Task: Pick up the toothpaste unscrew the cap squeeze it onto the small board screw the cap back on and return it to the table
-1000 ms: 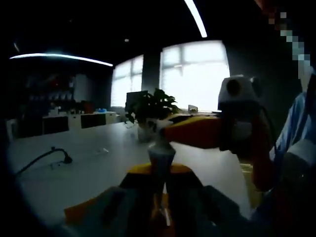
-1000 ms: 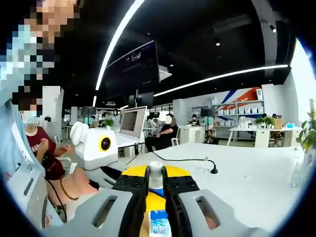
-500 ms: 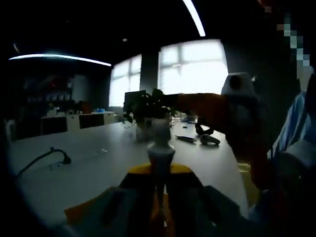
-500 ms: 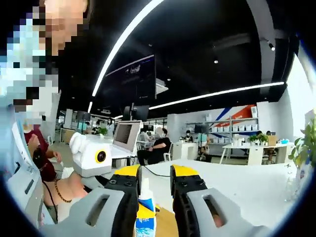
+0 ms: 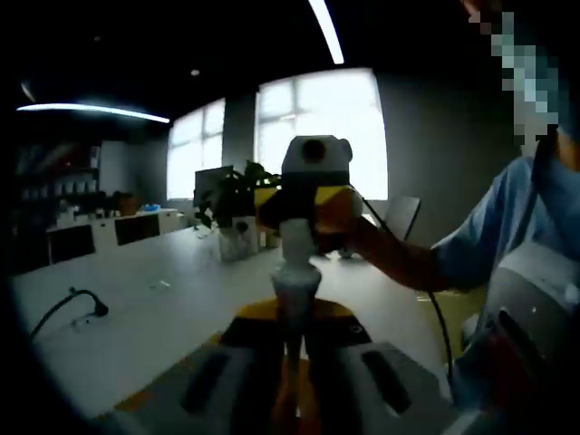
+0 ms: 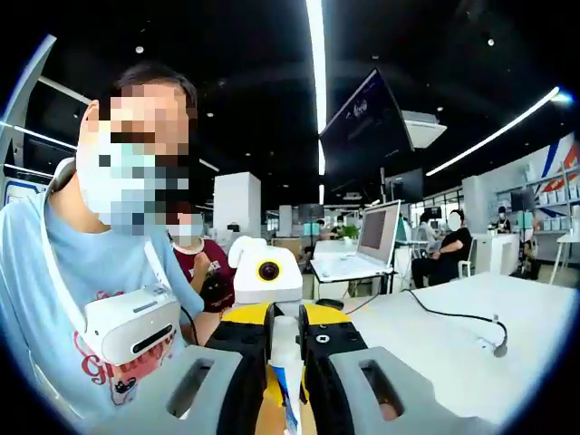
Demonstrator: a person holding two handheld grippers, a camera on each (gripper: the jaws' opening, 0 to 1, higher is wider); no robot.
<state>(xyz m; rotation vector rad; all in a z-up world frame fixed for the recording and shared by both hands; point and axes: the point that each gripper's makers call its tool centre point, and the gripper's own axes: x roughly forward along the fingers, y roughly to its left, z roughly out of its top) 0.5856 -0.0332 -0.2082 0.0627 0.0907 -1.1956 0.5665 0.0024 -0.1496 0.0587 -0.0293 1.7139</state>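
Right gripper (image 5: 304, 213) swung back onto cap (image 5: 296, 237); left gripper (image 5: 292, 349) clamps toothpaste (image 5: 295, 290) upright. Cap stage; board, table return left.

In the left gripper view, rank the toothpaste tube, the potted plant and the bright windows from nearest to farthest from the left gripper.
1. The toothpaste tube, clamped upright between the left gripper's jaws at centre.
2. The potted plant, on the white table beyond, left of the tube.
3. The bright windows, on the far wall behind the plant.
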